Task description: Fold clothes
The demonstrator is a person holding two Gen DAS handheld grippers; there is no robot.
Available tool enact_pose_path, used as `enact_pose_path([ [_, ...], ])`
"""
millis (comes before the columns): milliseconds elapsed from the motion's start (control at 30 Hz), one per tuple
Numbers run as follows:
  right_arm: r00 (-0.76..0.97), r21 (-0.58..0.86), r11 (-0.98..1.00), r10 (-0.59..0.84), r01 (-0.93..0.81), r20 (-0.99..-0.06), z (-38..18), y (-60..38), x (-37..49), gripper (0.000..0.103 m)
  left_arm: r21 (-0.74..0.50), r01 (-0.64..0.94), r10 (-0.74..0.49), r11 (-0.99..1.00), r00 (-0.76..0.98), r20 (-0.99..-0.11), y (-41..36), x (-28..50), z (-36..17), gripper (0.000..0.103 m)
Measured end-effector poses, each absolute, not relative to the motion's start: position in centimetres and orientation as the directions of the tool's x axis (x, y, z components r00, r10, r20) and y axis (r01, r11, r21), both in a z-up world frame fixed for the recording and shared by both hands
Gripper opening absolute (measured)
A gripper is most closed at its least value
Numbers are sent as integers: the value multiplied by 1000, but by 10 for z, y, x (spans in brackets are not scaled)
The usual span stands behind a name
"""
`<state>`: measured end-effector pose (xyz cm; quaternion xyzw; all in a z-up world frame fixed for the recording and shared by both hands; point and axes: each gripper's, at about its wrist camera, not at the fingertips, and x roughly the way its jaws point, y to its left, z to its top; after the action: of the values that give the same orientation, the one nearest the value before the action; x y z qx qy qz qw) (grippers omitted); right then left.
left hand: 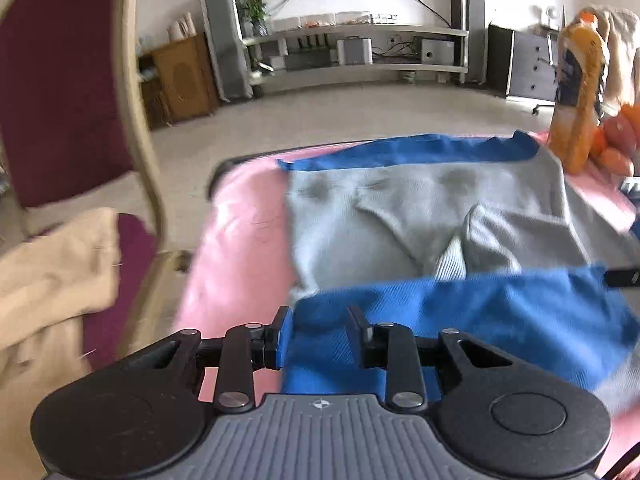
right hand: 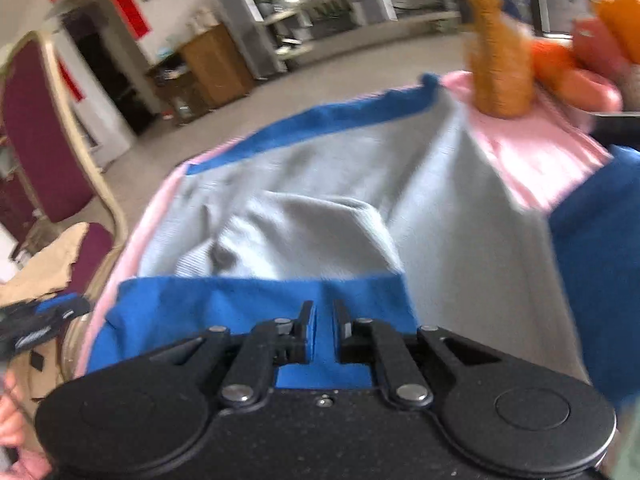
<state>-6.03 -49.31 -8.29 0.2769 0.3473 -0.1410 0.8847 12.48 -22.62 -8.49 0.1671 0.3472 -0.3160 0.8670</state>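
Observation:
A grey garment with blue bands (left hand: 420, 216) lies on a pink-covered table (left hand: 236, 248); it also shows in the right wrist view (right hand: 320, 208). My left gripper (left hand: 318, 330) has its jaws apart around the near blue hem (left hand: 460, 312), near its left corner. My right gripper (right hand: 323, 320) has its jaws nearly closed on the same blue hem (right hand: 240, 300), which runs between the fingers. The far blue band (left hand: 400, 152) lies at the table's far edge.
An orange bottle (left hand: 578, 92) and orange fruit (left hand: 616, 144) stand at the table's far right corner. A maroon chair (left hand: 68, 92) with beige cloth (left hand: 52, 276) on its seat stands left of the table. A TV shelf (left hand: 356, 48) is across the room.

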Motion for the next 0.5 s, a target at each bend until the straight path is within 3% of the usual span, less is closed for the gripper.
enact_pose_path([
  [100,747,504,762,40,407,-664,-97,-506,-44,9,61,682,-408,729,504,-761,-243,138,-111,28],
  [233,711,571,645,60,508,-701,-128,-524,-35,10,122,656,-316,745,509,-801,-252,140,-131,32],
  [300,711,582,591,19,559,-703,-131,-533,-40,1,151,637,-294,755,537,-791,-251,136,-128,31],
  [367,678,504,587,-108,634,-727,-121,-535,-47,1,180,618,-272,765,563,-780,-251,132,-124,26],
  [400,653,456,587,-171,669,-738,-114,-534,-51,3,192,606,-267,772,583,-768,-247,126,-119,26],
  [433,626,407,584,-233,702,-744,-107,-532,-56,11,206,598,-268,774,605,-750,-242,117,-110,26],
  [500,617,392,580,-258,715,-744,-95,-529,-70,12,222,594,-280,773,634,-721,-230,98,-93,27],
])
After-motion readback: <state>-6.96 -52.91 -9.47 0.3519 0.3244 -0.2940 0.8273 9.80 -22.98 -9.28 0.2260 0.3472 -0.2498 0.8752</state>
